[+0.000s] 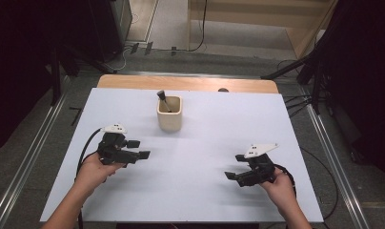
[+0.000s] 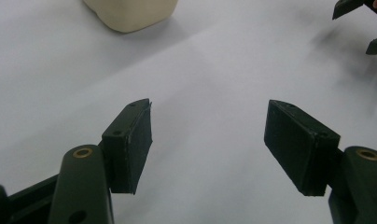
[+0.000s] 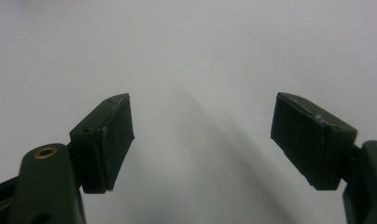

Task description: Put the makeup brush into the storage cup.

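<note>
Cream cup (image 1: 169, 114) holding dark tool (image 1: 163, 100), seen from high view; left gripper (image 2: 209, 140) and right gripper (image 3: 203, 140) spread wide over white surface (image 1: 205, 181).

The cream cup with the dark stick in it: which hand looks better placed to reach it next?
Probably the left. The left hand-held gripper sits nearer the cup, jaws open, cup ahead in its own view. The right hand-held gripper is farther away.

Your worktop (image 1: 205, 143) is evenly bright under overhead light, while the surroundings fall dark at 9 and 3 o'clock. Soft shadows trail your jaws; the cream cup (image 2: 130, 14) looks blurred.
</note>
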